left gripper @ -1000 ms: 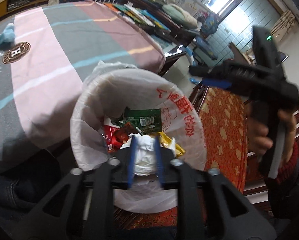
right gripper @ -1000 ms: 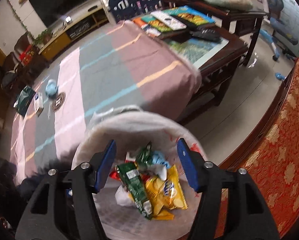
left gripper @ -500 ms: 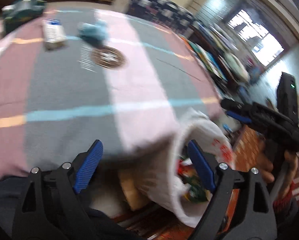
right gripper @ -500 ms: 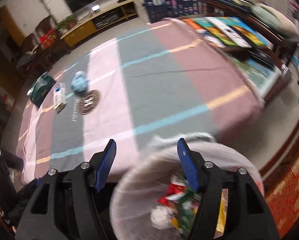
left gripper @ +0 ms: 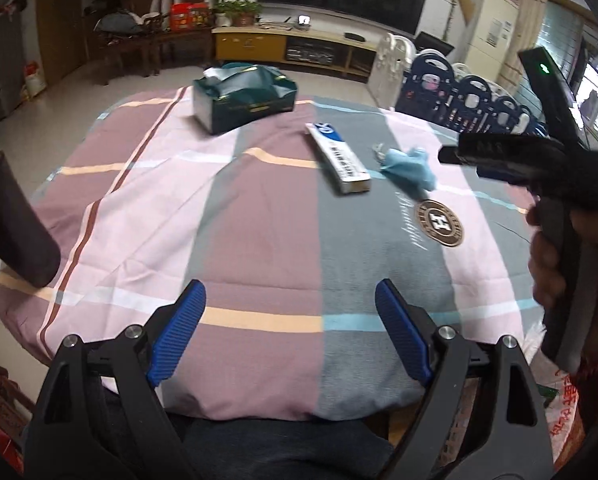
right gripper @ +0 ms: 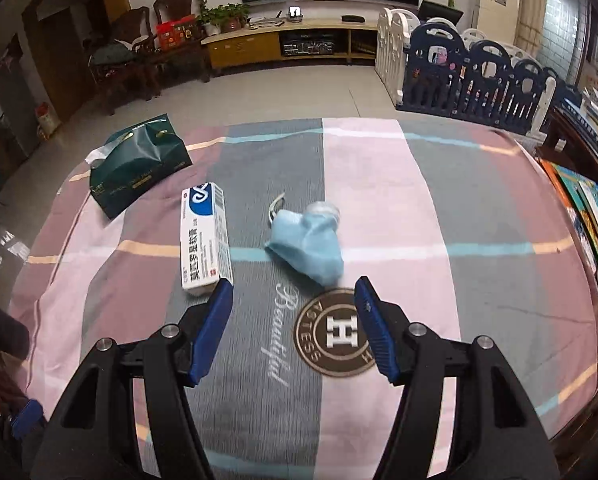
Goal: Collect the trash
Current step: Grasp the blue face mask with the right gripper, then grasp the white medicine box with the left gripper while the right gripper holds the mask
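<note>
**Striped cloth table with scattered litter**

Soft striped cloth in pink, grey and mauve is draped over the round table [right gripper: 419,184]. A dark green, creased tissue box [right gripper: 139,172] is seen at the far left. A long white-and-blue toothpaste carton [right gripper: 205,236] lies just beside a crumpled pale-blue mask [right gripper: 307,244]. Both the left gripper [left gripper: 291,332] and right gripper [right gripper: 295,320] are held apart, empty, ribbed blue pads exposed.

Left claw [left gripper: 289,330] now wide apart and empty, both claws off the bin, over the striped tablecloth [left gripper: 259,232].
</note>
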Action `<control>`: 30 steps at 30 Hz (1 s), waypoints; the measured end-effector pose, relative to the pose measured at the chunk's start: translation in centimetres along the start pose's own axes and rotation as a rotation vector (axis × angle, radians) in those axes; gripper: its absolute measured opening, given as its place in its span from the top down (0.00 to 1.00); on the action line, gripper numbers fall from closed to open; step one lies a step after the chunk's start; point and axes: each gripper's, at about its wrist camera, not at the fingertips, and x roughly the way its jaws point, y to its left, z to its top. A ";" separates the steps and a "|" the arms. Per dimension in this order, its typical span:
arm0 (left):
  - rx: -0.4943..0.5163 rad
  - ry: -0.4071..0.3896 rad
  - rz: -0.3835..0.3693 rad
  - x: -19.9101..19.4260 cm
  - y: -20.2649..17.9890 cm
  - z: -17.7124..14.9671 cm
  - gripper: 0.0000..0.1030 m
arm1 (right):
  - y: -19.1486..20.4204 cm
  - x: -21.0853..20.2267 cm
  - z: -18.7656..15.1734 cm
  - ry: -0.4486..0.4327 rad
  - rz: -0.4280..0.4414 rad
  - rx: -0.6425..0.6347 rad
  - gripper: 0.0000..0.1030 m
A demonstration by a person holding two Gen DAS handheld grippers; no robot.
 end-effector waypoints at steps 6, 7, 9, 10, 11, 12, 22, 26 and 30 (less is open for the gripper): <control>-0.067 0.028 0.000 0.7 1.8 -0.2 0.16 | 1.3 6.9 0.9 0.093 -0.215 -0.076 0.39; -0.074 0.030 -0.002 0.9 1.9 -0.3 0.16 | 1.2 7.6 0.6 0.105 -0.216 -0.083 0.40; -0.084 0.036 -0.004 1.1 2.2 -0.3 0.16 | 1.4 8.5 0.0 0.109 -0.183 -0.113 0.58; -0.090 0.039 -0.008 1.2 2.3 -0.2 0.16 | 1.5 8.9 -0.2 0.120 -0.159 -0.133 0.78; -0.099 0.046 -0.016 1.5 2.4 0.0 0.16 | 1.6 9.2 -0.4 0.132 -0.142 -0.144 0.88; -0.111 0.050 -0.023 1.7 2.6 0.3 0.16 | 1.6 9.4 -0.5 0.136 -0.120 -0.145 0.91; -0.107 0.072 -0.073 7.5 -0.1 9.4 0.16 | -2.3 2.5 -1.8 0.073 0.063 -0.034 0.96; -0.015 0.120 -0.072 12.2 -4.8 11.4 0.16 | -4.3 -1.3 -4.0 0.015 0.034 -0.071 0.96; 0.014 0.167 -0.037 16.8 -7.4 12.5 0.16 | -6.6 -3.1 -6.3 0.021 0.020 -0.063 0.96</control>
